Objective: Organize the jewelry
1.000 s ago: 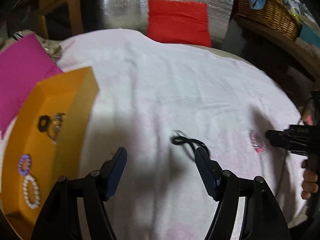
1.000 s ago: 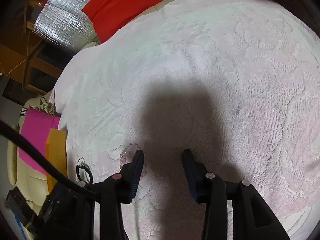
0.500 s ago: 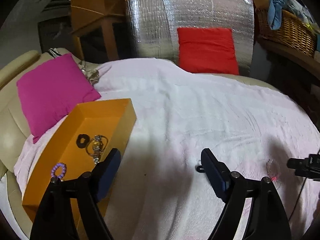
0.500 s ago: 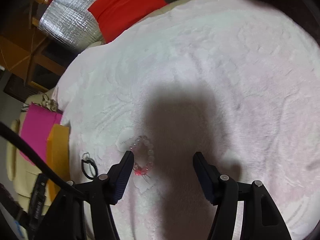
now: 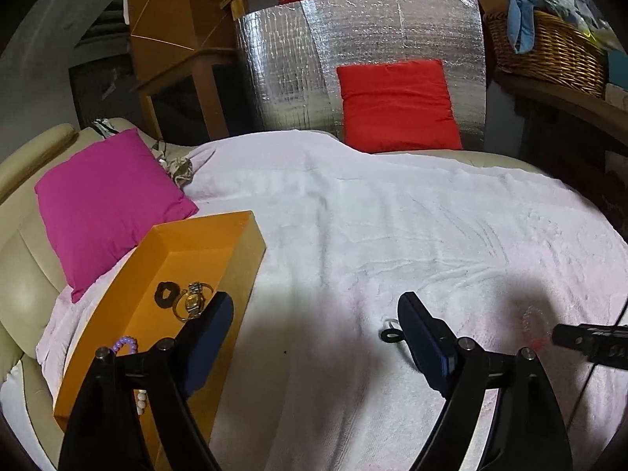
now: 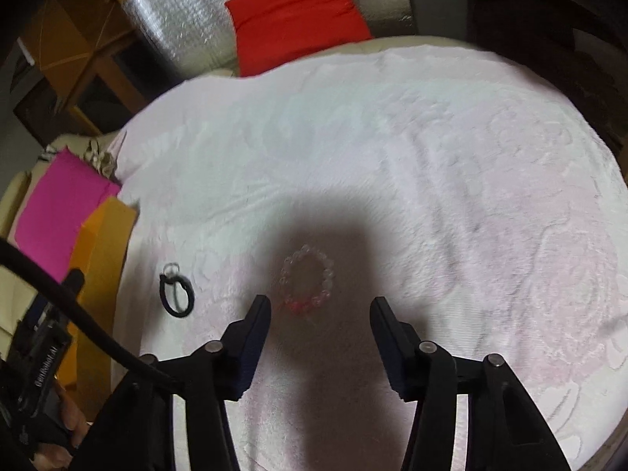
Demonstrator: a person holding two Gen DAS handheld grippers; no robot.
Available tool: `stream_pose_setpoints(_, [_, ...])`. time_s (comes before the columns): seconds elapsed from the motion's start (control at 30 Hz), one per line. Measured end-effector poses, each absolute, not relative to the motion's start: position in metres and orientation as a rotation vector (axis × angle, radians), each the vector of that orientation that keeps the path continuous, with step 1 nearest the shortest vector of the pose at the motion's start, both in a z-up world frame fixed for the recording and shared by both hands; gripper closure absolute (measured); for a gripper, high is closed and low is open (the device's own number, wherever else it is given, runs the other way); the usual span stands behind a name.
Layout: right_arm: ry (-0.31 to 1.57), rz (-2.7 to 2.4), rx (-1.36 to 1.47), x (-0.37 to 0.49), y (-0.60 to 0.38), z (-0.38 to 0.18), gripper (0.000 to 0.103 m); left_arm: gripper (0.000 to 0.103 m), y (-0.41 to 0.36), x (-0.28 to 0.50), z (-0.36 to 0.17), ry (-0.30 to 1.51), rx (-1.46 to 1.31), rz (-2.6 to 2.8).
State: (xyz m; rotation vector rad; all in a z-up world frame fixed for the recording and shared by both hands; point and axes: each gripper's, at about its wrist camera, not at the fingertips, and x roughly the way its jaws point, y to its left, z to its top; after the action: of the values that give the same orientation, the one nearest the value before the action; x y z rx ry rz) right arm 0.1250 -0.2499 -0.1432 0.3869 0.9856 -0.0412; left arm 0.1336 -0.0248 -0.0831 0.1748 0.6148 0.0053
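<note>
Right gripper (image 6: 320, 316) was spread wide, empty, just short of the clear bead bracelet (image 6: 308, 282) on the bed blanket (image 6: 431, 157) — left gripper (image 5: 314, 325) also released. Best to straddle one bead strand, pinch low — then carry to the orange box (image 5: 204, 243).

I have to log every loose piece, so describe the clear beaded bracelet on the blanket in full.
The clear beaded bracelet is a closed ring of round, translucent, glassy-looking beads, with a few pink-red beads at its near edge. It lies flat on the pale pink blanket, inside a dark shadow, just ahead of the open right gripper, and nothing grips it. A black ring lies apart to its left. In the left wrist view it shows only faintly.
</note>
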Motion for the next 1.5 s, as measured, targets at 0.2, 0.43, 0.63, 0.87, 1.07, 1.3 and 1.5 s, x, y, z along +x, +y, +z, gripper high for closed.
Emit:
stream_pose_setpoints(0.2, [1.001, -0.035, 0.358, 0.137, -0.239, -0.153, 0.048, 0.017, -0.031, 0.136, -0.085, 0.617, 0.204, -0.003])
stream_pose_setpoints(0.43, [1.017, -0.063, 0.335, 0.149, -0.235, -0.169, 0.048, 0.017, -0.033, 0.138, -0.09, 0.631, 0.217, -0.007])
stream_pose_setpoints(0.63, [0.991, -0.09, 0.232, 0.151, -0.224, -0.172, 0.079, 0.017, -0.033, 0.145, -0.099, 0.697, 0.186, -0.055])
stream_pose_setpoints(0.87, [0.976, -0.06, 0.28, 0.141, -0.245, -0.171, 0.092, 0.017, -0.022, 0.157, -0.11, 0.798, 0.099, -0.134])
stream_pose_setpoints(1.07, [0.952, -0.049, 0.386, 0.134, -0.274, -0.165, 0.092, 0.017, -0.03, 0.157, -0.116, 0.826, 0.082, -0.232])
stream_pose_setpoints(1.3, [0.929, -0.006, 0.531, 0.127, -0.302, -0.164, 0.092, 0.029, -0.046, 0.151, -0.12, 0.825, 0.113, -0.335])
stream_pose_setpoints(1.5, [0.907, -0.017, 0.586, 0.122, -0.318, -0.162, 0.092, 0.03, -0.044, 0.153, -0.122, 0.845, 0.088, -0.352])
